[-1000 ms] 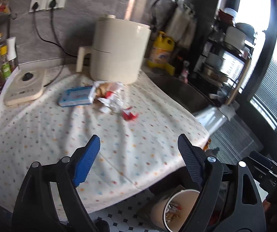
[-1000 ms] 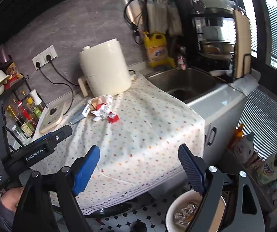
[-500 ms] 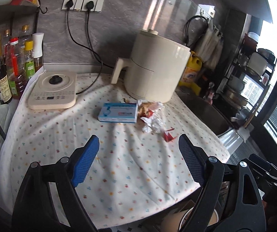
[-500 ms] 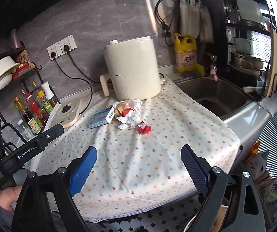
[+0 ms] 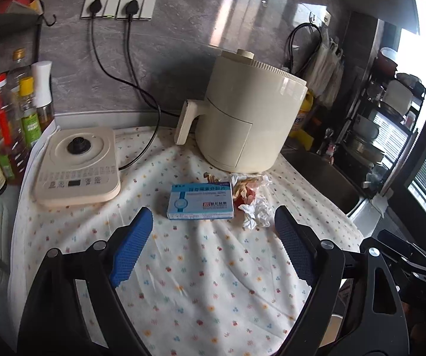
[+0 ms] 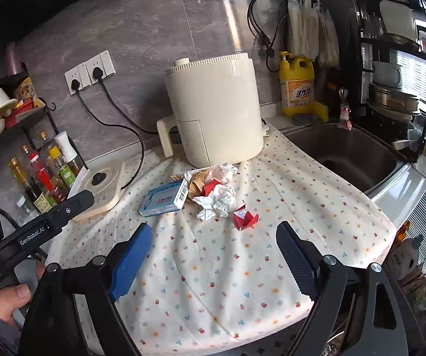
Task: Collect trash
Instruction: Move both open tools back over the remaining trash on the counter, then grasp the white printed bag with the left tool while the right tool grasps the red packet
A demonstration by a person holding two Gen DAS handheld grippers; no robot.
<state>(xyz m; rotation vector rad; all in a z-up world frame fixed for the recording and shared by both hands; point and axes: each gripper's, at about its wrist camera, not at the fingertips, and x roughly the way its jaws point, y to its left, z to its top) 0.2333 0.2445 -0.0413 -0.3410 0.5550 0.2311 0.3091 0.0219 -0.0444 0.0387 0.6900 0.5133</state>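
Note:
A blue and white medicine box lies on the dotted cloth. Right of it sit crumpled white paper, a brown wrapper and a red wrapper. My left gripper is open and empty, above the cloth just short of the box. My right gripper is open and empty, above the cloth short of the red wrapper.
A cream air fryer stands behind the trash. A cream induction cooker sits at left, beside sauce bottles. A sink lies at right. A yellow detergent bottle stands by the wall.
Both grippers have risen and moved in toward the counter. The trash pile now sits closer and more central; the floor bins have dropped out of view. Both grippers stayed open.

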